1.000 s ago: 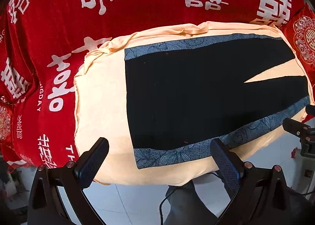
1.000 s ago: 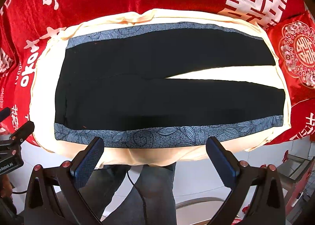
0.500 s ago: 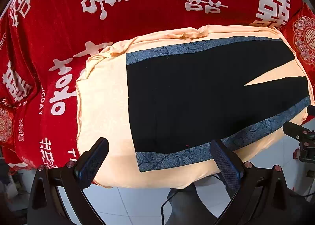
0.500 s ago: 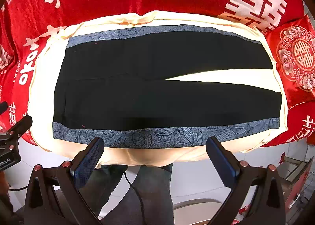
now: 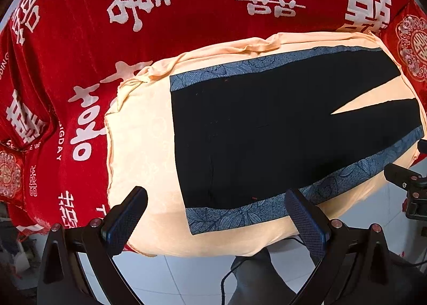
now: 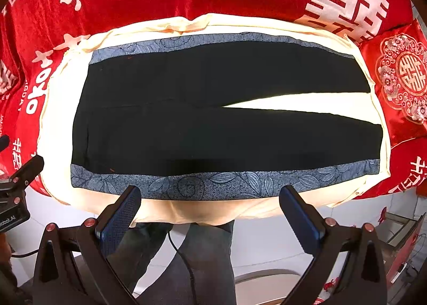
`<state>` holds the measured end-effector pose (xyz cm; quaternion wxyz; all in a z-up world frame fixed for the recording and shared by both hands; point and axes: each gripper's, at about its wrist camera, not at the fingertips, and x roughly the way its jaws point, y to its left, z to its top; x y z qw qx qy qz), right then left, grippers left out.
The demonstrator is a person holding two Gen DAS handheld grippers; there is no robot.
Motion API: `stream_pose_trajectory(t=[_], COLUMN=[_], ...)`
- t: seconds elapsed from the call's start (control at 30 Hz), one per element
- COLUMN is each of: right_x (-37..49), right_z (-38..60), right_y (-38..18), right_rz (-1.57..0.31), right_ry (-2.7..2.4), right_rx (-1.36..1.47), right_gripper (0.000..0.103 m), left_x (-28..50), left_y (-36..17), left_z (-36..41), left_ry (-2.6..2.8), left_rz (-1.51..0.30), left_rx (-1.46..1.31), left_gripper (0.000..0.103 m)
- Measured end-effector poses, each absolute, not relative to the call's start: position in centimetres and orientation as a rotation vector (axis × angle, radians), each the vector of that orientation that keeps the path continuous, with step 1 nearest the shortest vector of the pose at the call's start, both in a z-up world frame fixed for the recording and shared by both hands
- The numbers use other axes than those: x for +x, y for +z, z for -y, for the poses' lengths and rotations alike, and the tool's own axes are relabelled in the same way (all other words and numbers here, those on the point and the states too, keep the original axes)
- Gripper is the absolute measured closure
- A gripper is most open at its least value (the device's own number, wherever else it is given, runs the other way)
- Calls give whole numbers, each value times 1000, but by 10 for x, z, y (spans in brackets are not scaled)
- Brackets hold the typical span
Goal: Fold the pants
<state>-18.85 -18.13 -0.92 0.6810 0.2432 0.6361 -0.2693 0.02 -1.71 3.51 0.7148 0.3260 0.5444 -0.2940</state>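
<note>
Black pants (image 5: pixel 267 131) with blue floral side stripes lie flat and spread on a cream cloth (image 5: pixel 141 144), waistband to the left, legs to the right. They also show in the right wrist view (image 6: pixel 213 123). My left gripper (image 5: pixel 216 211) is open and empty, held above the near edge by the waistband corner. My right gripper (image 6: pixel 210 206) is open and empty, above the near blue stripe (image 6: pixel 224 182) at mid-length. Neither touches the pants.
A red bedspread (image 5: pixel 186 11) with white characters lies behind and around the cream cloth (image 6: pixel 267 208). A red embroidered cushion (image 6: pixel 400 78) sits at the right. White tiled floor (image 5: pixel 186 278) and the person's legs (image 6: pixel 208 257) are below the near edge.
Both grippers have edged slightly back and up, so the pants sit a little lower in each view. Nothing was gripped and the pants have not moved.
</note>
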Motion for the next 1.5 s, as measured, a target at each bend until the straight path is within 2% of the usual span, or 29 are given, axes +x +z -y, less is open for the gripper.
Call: stream_pose_trajectory(t=[0.63,1.1,1.33,1.5], right_x=[-191,-198,-208,-214], right_z=[204,247,258,247], right_y=[-26,-37,-58,-91], right_rz=[-1454,-1486,-1417,-1348], right_ry=[-563,-390,-311,-207], right_rx=[593,580,777,990], right_gripper=[0,0,0,0], left_x=[-5,-22,-16,1], left_y=[19,16,5,-34], left_z=[41,59,45,16], left_ry=[-609,-420,-369,-356], left_rz=[-1266,-1378,-1435,-1496], left_rx=[788,662,545,436], left_gripper=[0,0,0,0])
